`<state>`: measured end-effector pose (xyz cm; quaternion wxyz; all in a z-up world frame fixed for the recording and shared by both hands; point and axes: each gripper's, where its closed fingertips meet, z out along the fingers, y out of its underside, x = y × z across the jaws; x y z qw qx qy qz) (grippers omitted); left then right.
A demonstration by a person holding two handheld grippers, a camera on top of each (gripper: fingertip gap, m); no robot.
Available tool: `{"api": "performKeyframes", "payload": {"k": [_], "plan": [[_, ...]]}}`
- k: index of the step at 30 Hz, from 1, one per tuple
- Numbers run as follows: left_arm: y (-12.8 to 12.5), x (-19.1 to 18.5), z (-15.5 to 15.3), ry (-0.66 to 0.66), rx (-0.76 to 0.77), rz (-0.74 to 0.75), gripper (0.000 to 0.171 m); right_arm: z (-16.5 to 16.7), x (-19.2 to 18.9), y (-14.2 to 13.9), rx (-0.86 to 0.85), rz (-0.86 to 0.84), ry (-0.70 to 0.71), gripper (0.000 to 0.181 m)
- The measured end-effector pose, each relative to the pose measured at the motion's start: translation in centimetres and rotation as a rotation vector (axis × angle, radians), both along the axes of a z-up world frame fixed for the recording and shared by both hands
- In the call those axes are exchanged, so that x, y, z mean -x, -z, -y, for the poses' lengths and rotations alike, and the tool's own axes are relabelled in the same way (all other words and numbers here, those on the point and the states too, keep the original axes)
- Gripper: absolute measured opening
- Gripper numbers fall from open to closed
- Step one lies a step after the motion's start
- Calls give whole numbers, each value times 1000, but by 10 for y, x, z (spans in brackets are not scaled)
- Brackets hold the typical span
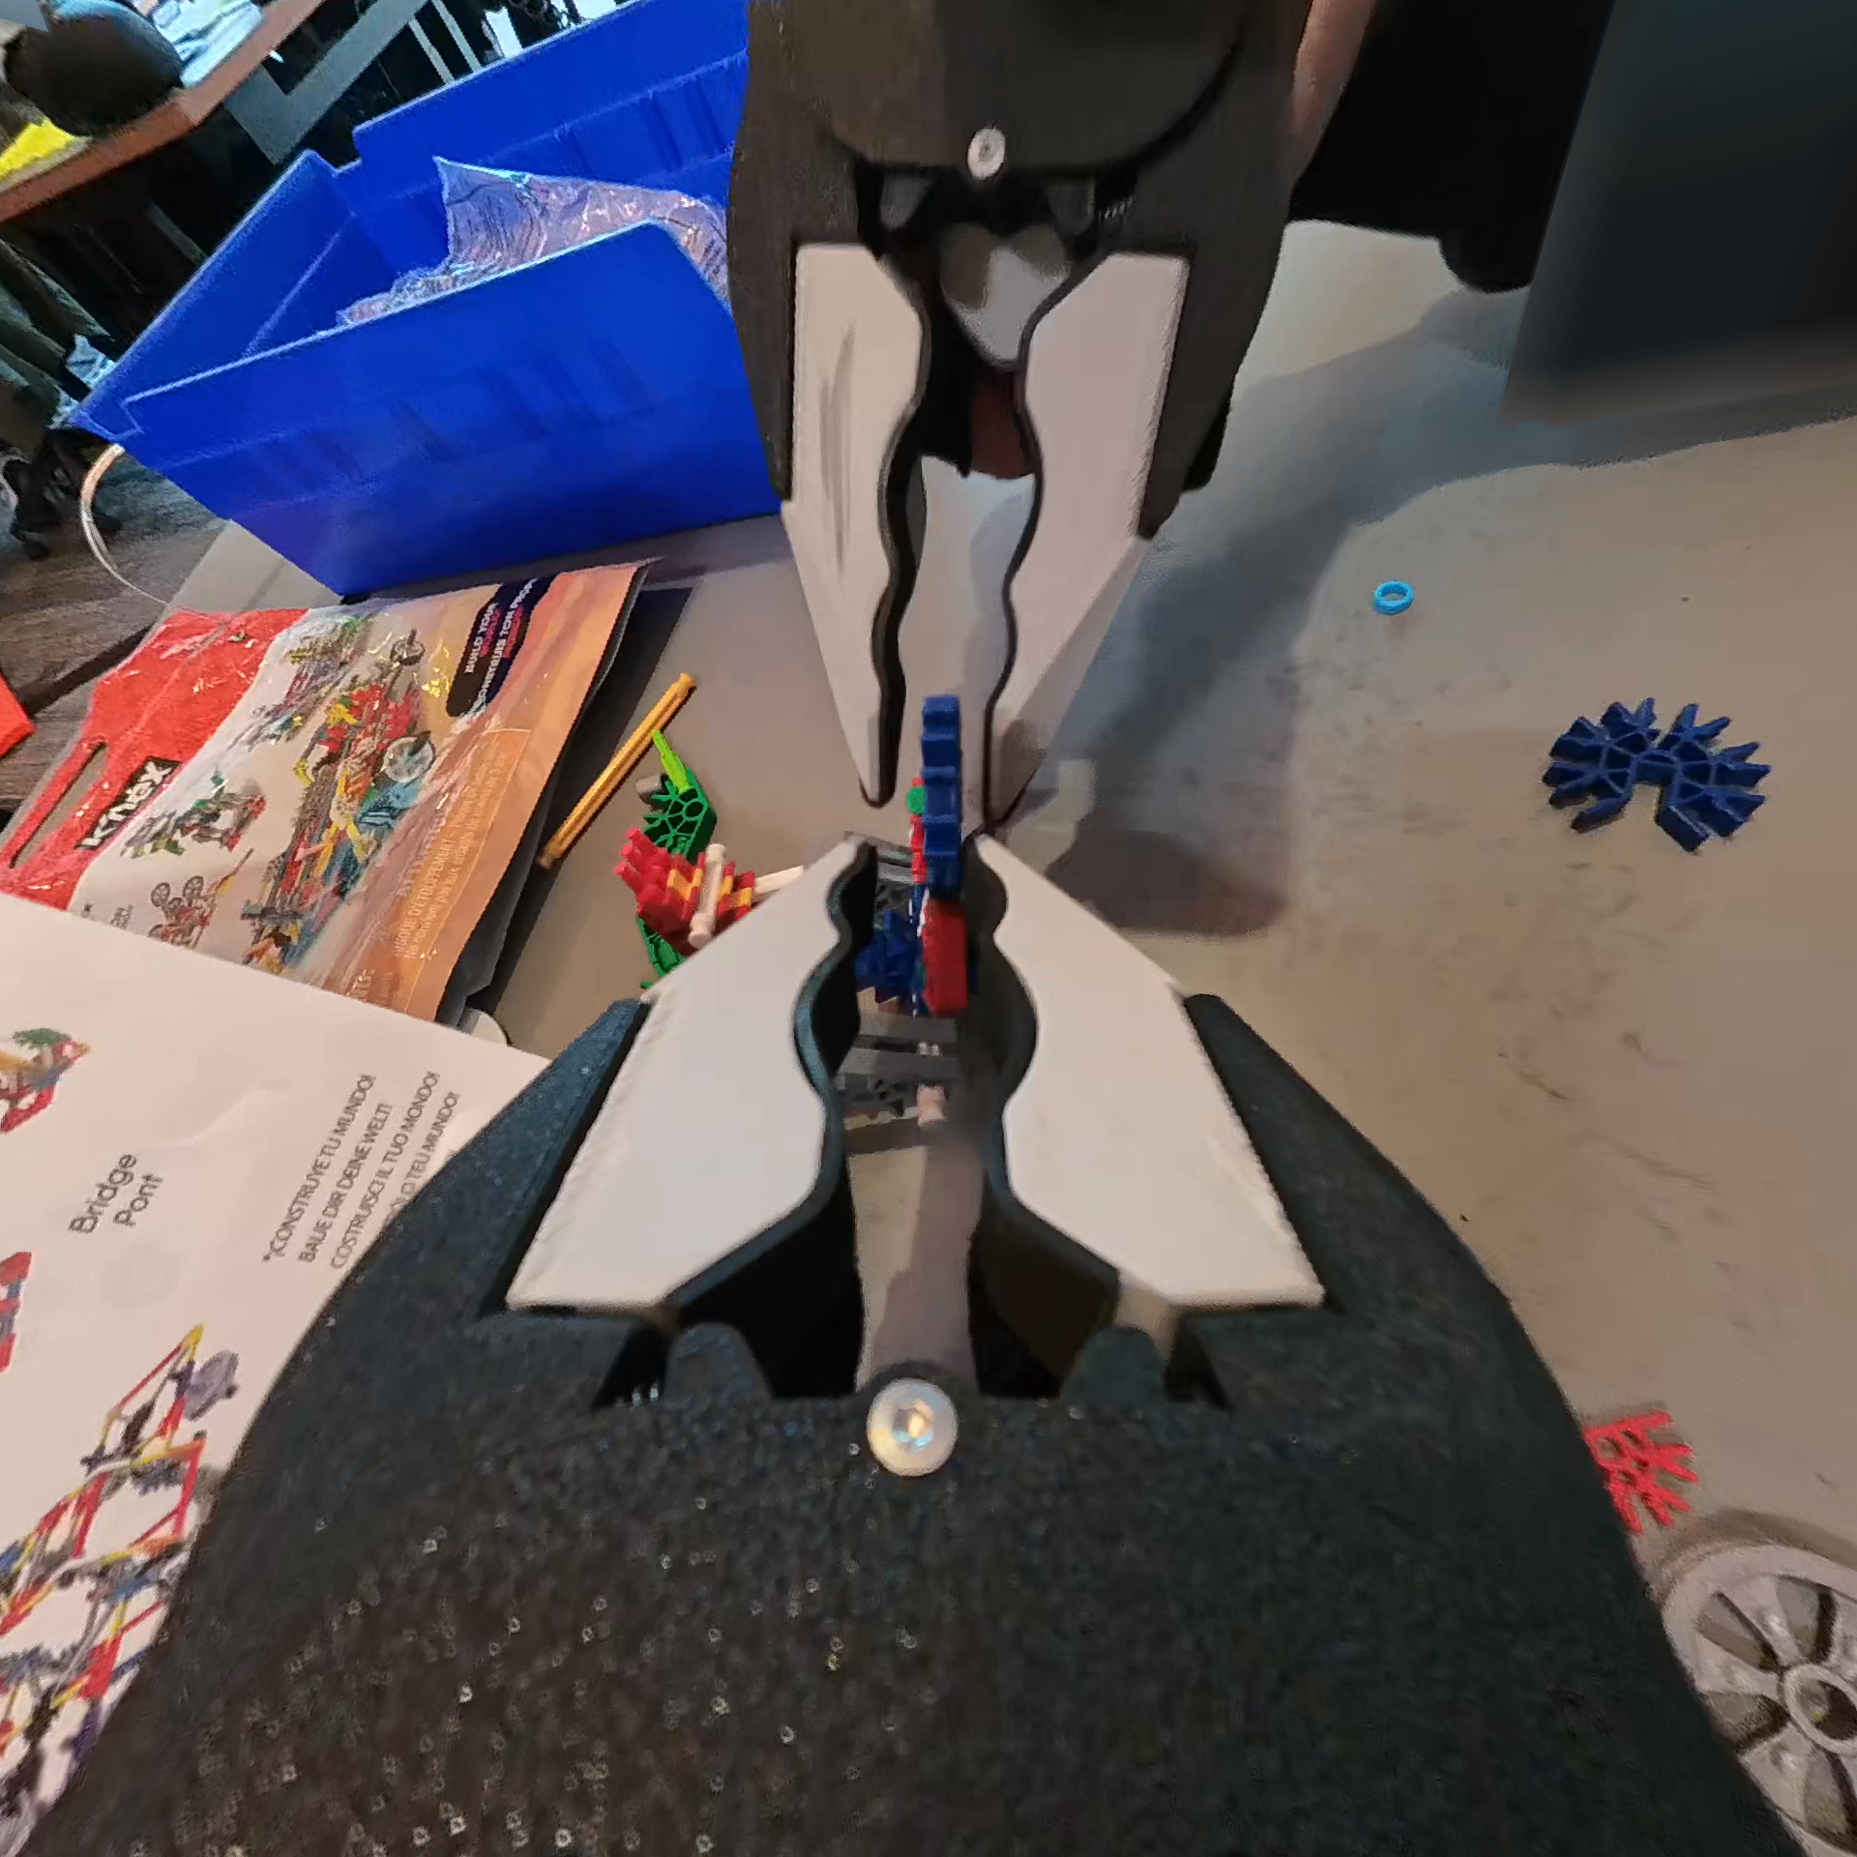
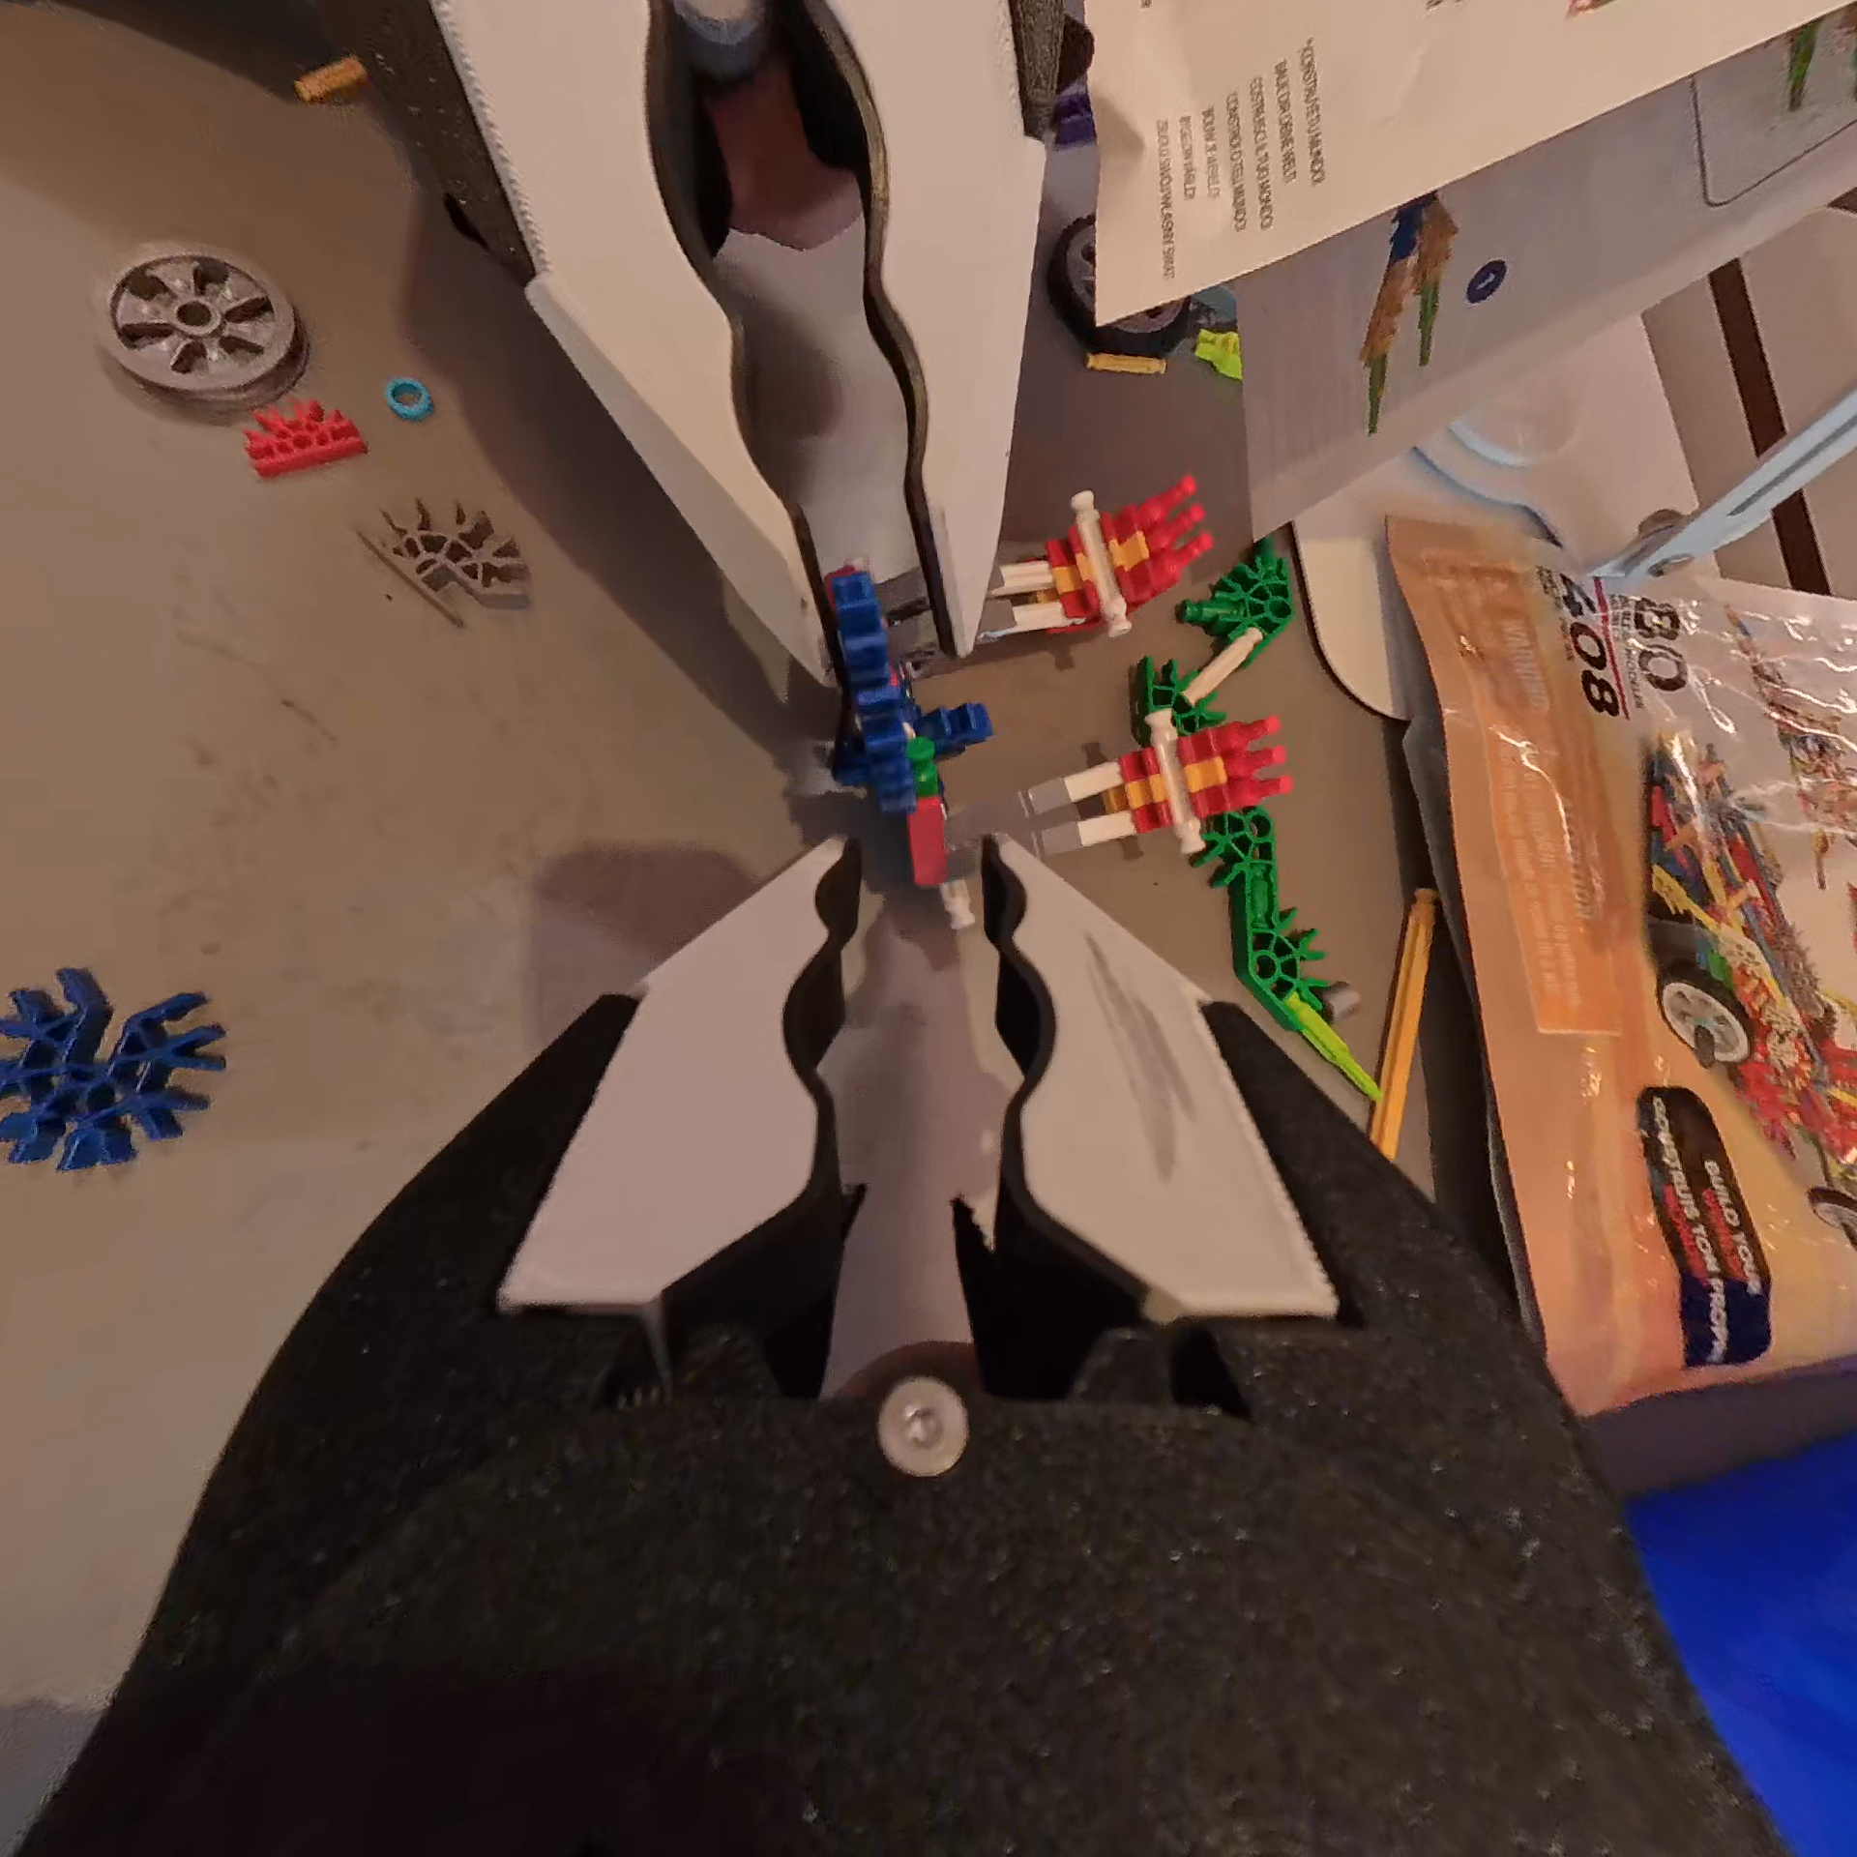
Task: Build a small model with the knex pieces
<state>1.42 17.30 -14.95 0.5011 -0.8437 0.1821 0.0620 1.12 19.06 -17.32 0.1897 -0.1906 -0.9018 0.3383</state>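
My left gripper (image 1: 919, 864) is shut on a small toy assembly (image 1: 930, 935) of blue and red snap connectors, grey parts and a white rod, held above the grey table (image 1: 1357, 1055). My right gripper (image 1: 940, 799) faces it from the far side, tip to tip. Its jaws stand a little apart around the assembly's top blue connector (image 1: 940, 739) and do not visibly press it. In the right wrist view my right gripper (image 2: 916, 852) sits at the assembly's red end (image 2: 924, 839), and the left gripper (image 2: 889, 653) clamps the far part by the blue connectors (image 2: 874, 693).
Blue bins (image 1: 452, 452), a printed toy bag (image 1: 332, 774) and an instruction sheet (image 1: 201, 1156) lie left. A green, red and yellow sub-assembly (image 2: 1186, 784) and a yellow rod (image 1: 618, 769) lie beside them. A blue connector pair (image 1: 1658, 774), light-blue ring (image 1: 1390, 598), red connector (image 2: 301, 442), grey connector (image 2: 452, 558) and grey wheel (image 2: 201, 332) lie loose.
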Motion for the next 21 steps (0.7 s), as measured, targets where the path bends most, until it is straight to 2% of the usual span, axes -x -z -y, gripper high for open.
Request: {"api": "performKeyframes", "payload": {"k": [3, 7, 10, 11, 13, 17, 21], "plan": [[-2, -2, 0, 4, -6, -12, 19, 4, 3, 2, 12, -9, -10, 10], [-6, -9, -9, 1, -16, -52, 28, 6, 3, -1, 32, -12, -16, 6], [5, -7, -15, -29, 39, -94, 20, 9, 0, -4, 51, -4, -27, 5], [4, -7, -16, -31, 36, -82, 13, 8, 1, -4, 42, -10, -22, 5], [0, -8, -14, -20, 20, -28, 9, 10, -1, -9, 71, 1, -24, 5], [-13, -6, -9, -10, -29, 99, 8, 14, -1, -20, 150, 8, -19, 6], [-19, -7, -7, 6, -56, 196, 7, 16, -3, -18, 177, 29, -35, 12]]}}
